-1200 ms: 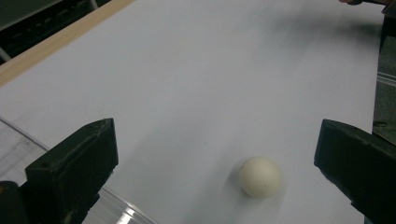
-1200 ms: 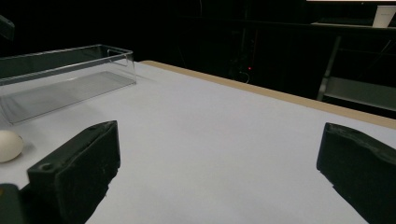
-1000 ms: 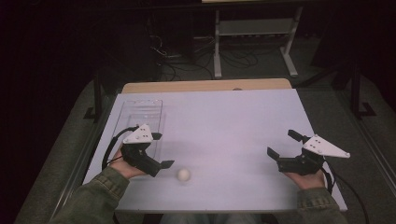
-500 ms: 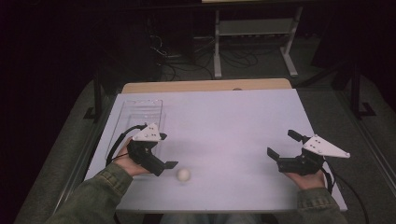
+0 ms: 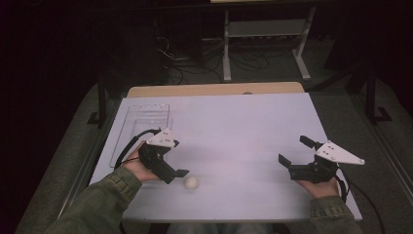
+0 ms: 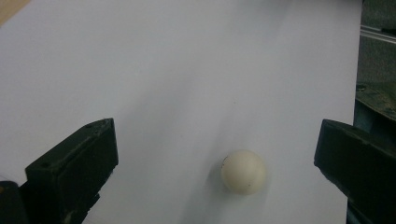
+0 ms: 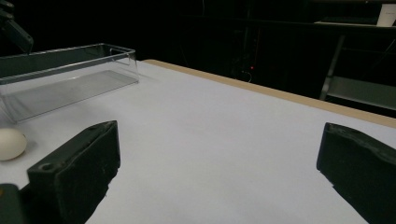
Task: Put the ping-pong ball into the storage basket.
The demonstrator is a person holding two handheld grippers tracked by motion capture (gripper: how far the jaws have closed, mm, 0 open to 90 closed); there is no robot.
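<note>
A small white ball [image 5: 191, 182] lies on the white table [image 5: 234, 126] near its front edge, left of centre. My left gripper [image 5: 174, 159] hangs open just left of the ball, tilted down toward it. In the left gripper view the ball [image 6: 243, 171] lies between the wide-apart jaws of that gripper [image 6: 215, 154], nearer the right one, with neither jaw touching it. My right gripper [image 5: 295, 151] stands open at the table's right, holding nothing. The right gripper view looks between the open jaws of the gripper [image 7: 219, 158] and has the ball [image 7: 10, 143] far off at its left edge.
A clear plastic tray [image 5: 146, 106] lies empty at the table's back left, behind my left hand; in the right gripper view the tray [image 7: 70, 60] is at the upper left. A wooden strip [image 5: 214, 89] runs along the far edge. A metal stand [image 5: 263, 29] is on the floor beyond.
My left gripper has shifted a little to the right, closer to the ball. The ball and the right gripper have stayed where they were.
</note>
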